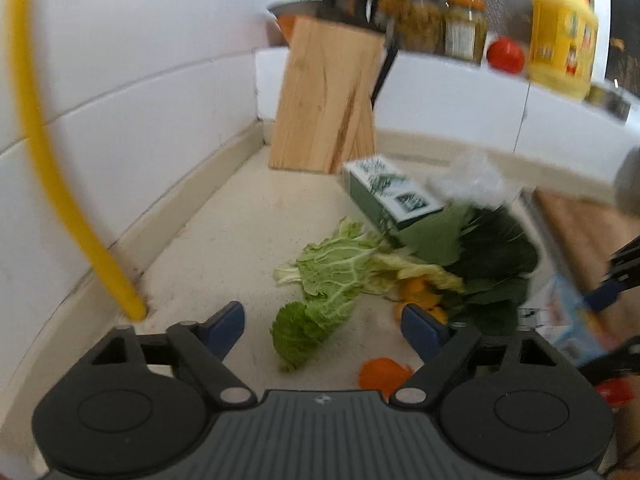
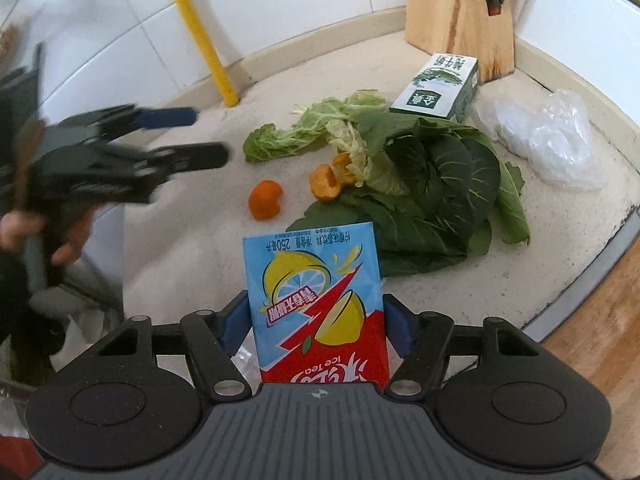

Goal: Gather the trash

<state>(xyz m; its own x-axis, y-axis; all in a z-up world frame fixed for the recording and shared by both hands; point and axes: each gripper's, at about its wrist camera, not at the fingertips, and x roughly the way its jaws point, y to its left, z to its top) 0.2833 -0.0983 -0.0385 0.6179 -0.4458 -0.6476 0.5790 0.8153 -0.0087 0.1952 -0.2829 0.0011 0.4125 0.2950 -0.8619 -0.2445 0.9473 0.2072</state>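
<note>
Right now the right claw [image 2: 316, 324] has an ice tea carton [image 2: 316, 304] clamped between its blue pads, the carton standing upright in the grip with its printed face toward the camera and its top edge reaching the edge of the dark leaves. The left claw [image 1: 322, 326] stands open with nothing between its pads, tilted down over the tabletop [image 1: 240, 232]; a frilly pale green cabbage leaf [image 1: 320, 292] lies just ahead of its fingertips and a piece of orange peel [image 1: 384, 374] sits close by its right finger. In the right wrist view that same left claw [image 2: 200, 136] comes in from the left, blurred, with a hand [image 2: 60, 236] around its handle.

The rest of the trash lies scattered on the pale tabletop: a heap of dark green leaves [image 2: 436, 184], two more orange peel halves [image 2: 326, 182] touching the cabbage, a green and white box [image 2: 438, 86] lying on its side just beyond the leaves, and a crumpled clear plastic bag [image 2: 548, 140] to the right of them. A wooden knife block [image 1: 324, 96] stands in the corner behind the box, and a yellow pipe [image 1: 60, 184] runs down the white tiled wall to the tabletop.
</note>
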